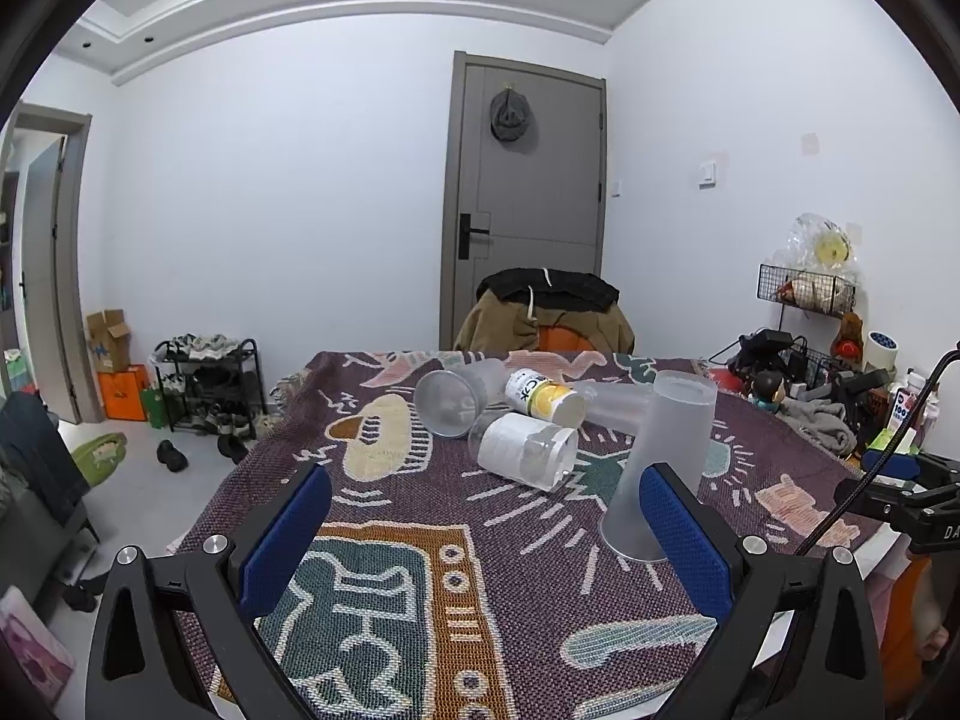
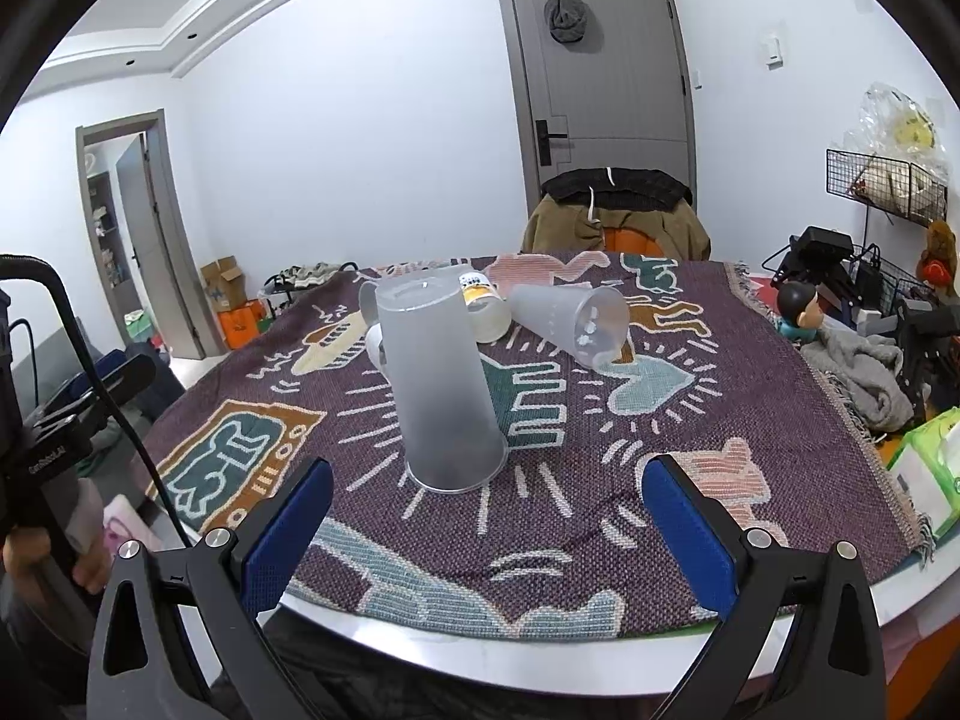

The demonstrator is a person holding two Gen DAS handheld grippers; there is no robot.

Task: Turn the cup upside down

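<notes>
Tablecloth [image 2: 690, 480] first: woven, coarse-textured purple fabric with cartoon figures in teal, pink, cream and orange, draped over a round white table [image 2: 540, 660]. On it I see my frosted cup [image 2: 441, 396] standing mouth-down, its long axis near vertical with a slight lean, wide rim on the cloth and closed base up; it is translucent, tapered plastic, sitting near the table's front edge, just ahead of my right gripper [image 2: 486, 534] and beside the right finger of my left gripper [image 1: 486, 540]. Both sets of jaws are spread wide, blue textured pads gripping nothing. Behind the cup, another frosted cup [image 2: 570, 318] lies on its side, mouth toward me. In the left view a clear cup [image 1: 447, 393] also lies on its side, next to a toppled white-labelled jar [image 1: 528, 450] and a small bottle [image 1: 543, 399] with a yellow-and-white label whose writing I cannot read
</notes>
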